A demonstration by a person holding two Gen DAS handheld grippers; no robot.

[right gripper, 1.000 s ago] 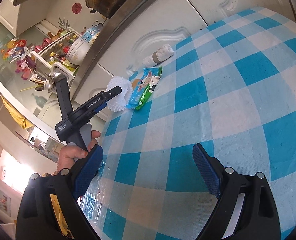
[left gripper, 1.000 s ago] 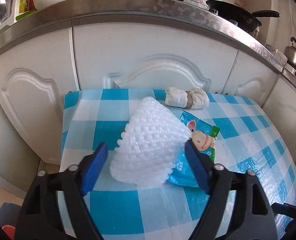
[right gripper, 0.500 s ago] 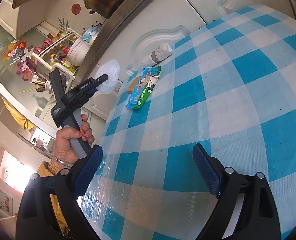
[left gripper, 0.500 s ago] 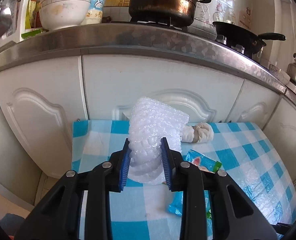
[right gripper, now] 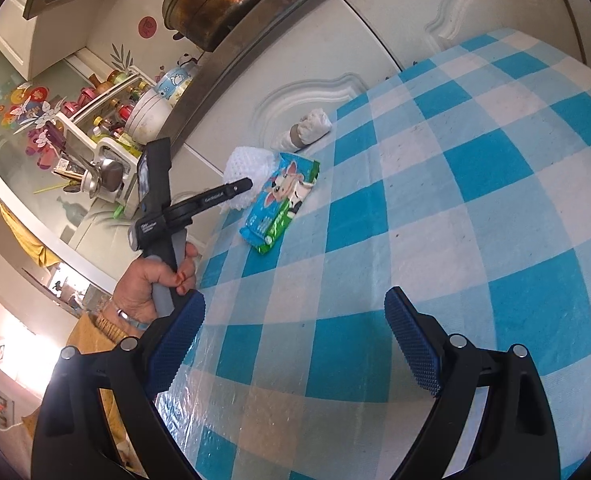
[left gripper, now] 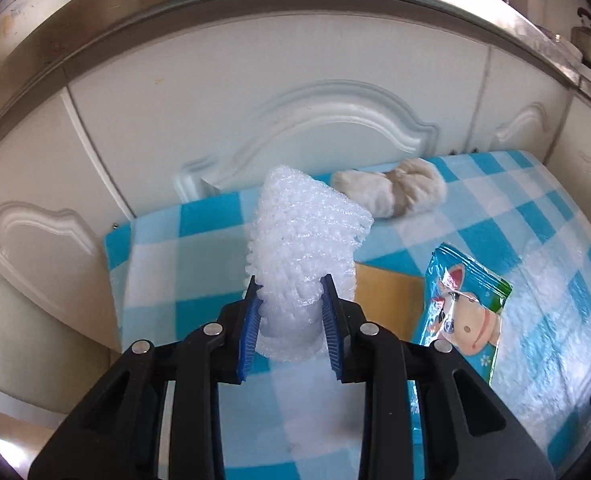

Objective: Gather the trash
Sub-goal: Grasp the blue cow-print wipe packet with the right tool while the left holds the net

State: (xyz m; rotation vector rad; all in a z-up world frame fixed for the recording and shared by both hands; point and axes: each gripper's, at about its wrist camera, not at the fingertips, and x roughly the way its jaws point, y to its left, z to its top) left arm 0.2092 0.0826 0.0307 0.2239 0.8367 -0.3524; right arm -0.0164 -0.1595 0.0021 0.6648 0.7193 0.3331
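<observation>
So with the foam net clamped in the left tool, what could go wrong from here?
1. The left tool pinches only the lower end of the white foam mesh sleeve; soft and squashed, it may slip out in transit.
2. The blue cartoon-cow snack wrapper and the crumpled white tissue wad lie near the blue-checked tablecloth's edge; a careless sweep might knock them off.

Foam net (left gripper: 303,240) left of wrapper (left gripper: 461,316), rag (left gripper: 391,196) behind, on table (left gripper: 535,216).

Ahead of the right gripper (right gripper: 295,344) the checked tablecloth (right gripper: 475,208) lies bare, free passage. Further ahead-left stand the snack packet (right gripper: 281,196), wadded cloth (right gripper: 309,130) and the left gripper (right gripper: 243,186). Ahead of that gripper the cabinet doors (left gripper: 295,112) wall off the table's far edge.
</observation>
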